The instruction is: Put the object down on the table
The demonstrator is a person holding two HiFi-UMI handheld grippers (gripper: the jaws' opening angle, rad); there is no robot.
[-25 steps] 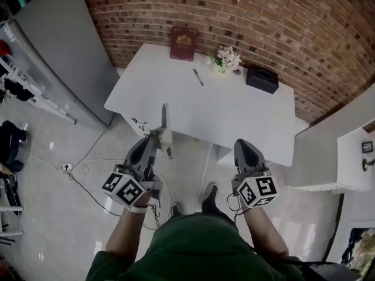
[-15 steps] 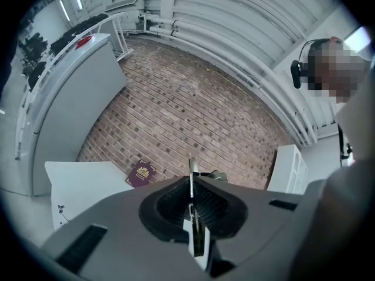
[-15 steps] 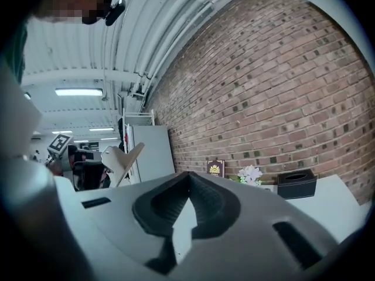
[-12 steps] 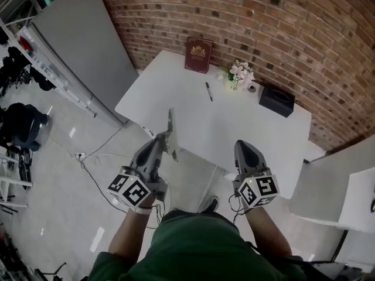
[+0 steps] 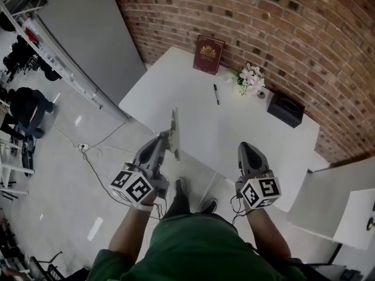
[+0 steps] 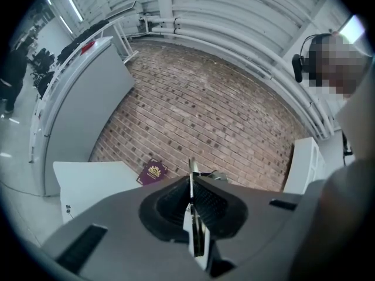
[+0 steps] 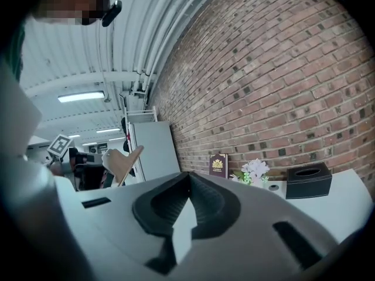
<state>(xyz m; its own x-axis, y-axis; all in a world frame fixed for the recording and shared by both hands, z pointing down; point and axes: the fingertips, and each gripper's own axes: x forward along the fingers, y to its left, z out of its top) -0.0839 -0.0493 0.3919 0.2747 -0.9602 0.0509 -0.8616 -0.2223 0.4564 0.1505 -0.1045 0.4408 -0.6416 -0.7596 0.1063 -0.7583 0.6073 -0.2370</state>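
**Left tongs: one thin board, to go on the table ahead**

Item in hand: one thin board (image 5: 174, 129), tan. It is clamped edge-up in my left tongs (image 5: 166, 139), with the jaws pressed tight on its lower end. It rises up and forward of the tips, over the floor and just short of the table's near edge. My right tongs (image 5: 246, 147) have their jaws together with nothing between them, idle beside the left pair.

Handling, as I judge it:
- Carry the board forward until it is over the bare white table (image 5: 170, 86).
- Lower it and tip it so a broad face meets the top. Set on its thin edge, it would likely topple.
- Let go only once it rests.
- The clear stretch straight ahead of the left tongs suits best, short of the things farther on.

Count:
- Book (image 5: 209, 54), maroon, stood at the brick wall, far ahead of the left tongs: one.
- Pen (image 5: 216, 93), ahead, between the two tongs: one.
- Bunch of flowers (image 5: 251, 78), beyond the pen: one.
- Black box (image 5: 286, 110), far ahead of the right tongs: one.
- Tongs: two.
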